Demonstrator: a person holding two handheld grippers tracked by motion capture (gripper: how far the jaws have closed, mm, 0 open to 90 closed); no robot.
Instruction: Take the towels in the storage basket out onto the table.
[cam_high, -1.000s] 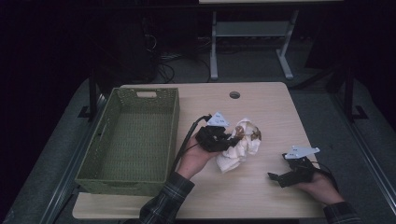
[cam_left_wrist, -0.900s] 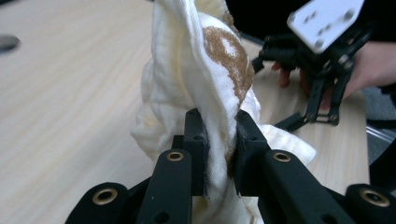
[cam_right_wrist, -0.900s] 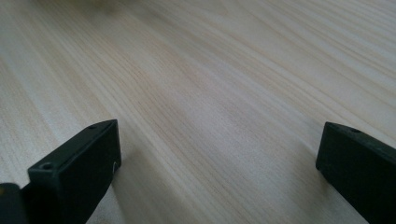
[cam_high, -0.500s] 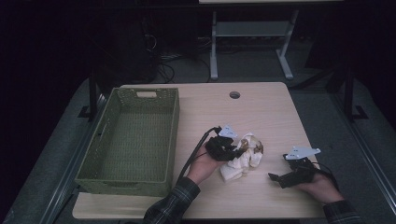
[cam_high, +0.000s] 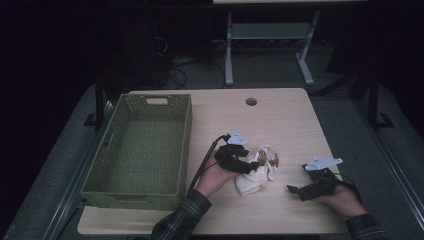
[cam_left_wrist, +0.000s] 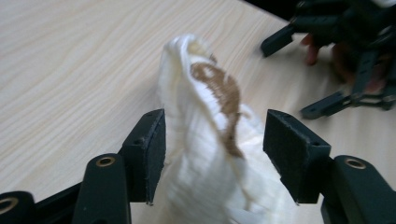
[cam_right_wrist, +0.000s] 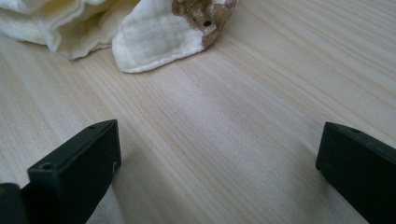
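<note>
Crumpled cream-white muslin cloth with a brown printed patch (cam_high: 257, 170): lies bunched on the pale wood-grain counter (cam_high: 280, 120), toward its near edge, between the two hands. Left tongs (cam_high: 248, 165): black, held in the person's left hand, set down over the cloth; the jaws have just been opening and stand apart, a raised fold of the cloth (cam_left_wrist: 210, 140) between them. In the left gripper view the left pad lies against the fold and the right pad stands clear of it, so the cloth is released. Right tongs (cam_high: 295, 190): black with a grey three-cornered plate, resting low near the counter, well to the right of the cloth, jaws spread wide with bare counter between. Green woven rectangular basket (cam_high: 107, 165): stands on the counter's left side, apart from the cloth.
</note>
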